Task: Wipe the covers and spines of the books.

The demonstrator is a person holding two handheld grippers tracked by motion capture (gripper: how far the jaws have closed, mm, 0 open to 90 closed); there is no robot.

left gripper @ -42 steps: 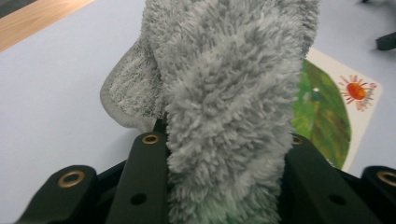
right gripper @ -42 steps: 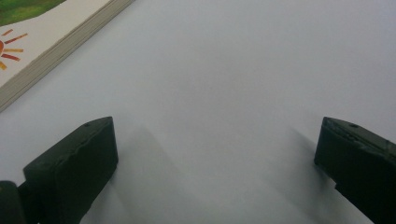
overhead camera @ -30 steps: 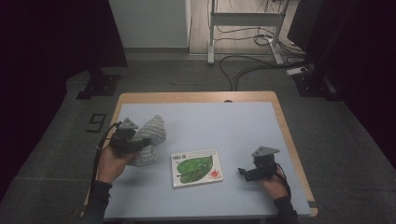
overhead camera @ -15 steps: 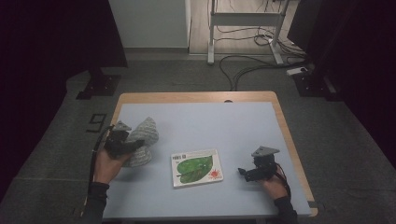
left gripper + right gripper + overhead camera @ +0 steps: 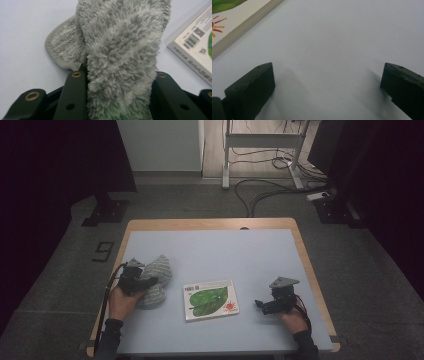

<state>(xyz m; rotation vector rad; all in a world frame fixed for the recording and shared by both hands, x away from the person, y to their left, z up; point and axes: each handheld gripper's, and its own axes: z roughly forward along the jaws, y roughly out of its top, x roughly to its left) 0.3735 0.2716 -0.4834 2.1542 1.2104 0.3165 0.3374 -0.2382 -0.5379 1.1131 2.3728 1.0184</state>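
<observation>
Item: grey fleece slipper (image 5: 156,279), lying near the table's left edge (image 5: 116,270), about midway along it; high view shows it as a fuzzy grey lump with the left gripper (image 5: 145,283) over its near side and the person's left hand (image 5: 121,301) behind. Left gripper view adds what the high view cannot: long plush pile (image 5: 120,57) rising between the two black jaws, and a flatter, bound-edged terry part (image 5: 62,50) folded out to one side against the pale blue tabletop. The jaws stand one at each flank of the plush and press on it; they have just been easing apart, yet the fleece is pinched between them. Item: picture book (image 5: 210,299), green leaf and red sun on the cover, flat near the middle of the table's near edge, apart from the slipper; its barcode corner (image 5: 192,40) shows in the left gripper view, its page edges (image 5: 244,23) in the right gripper view. Item: right gripper (image 5: 261,306), near the table's right near corner, jaws spread wide over bare tabletop (image 5: 332,50), holding nothing, touching nothing.
</observation>
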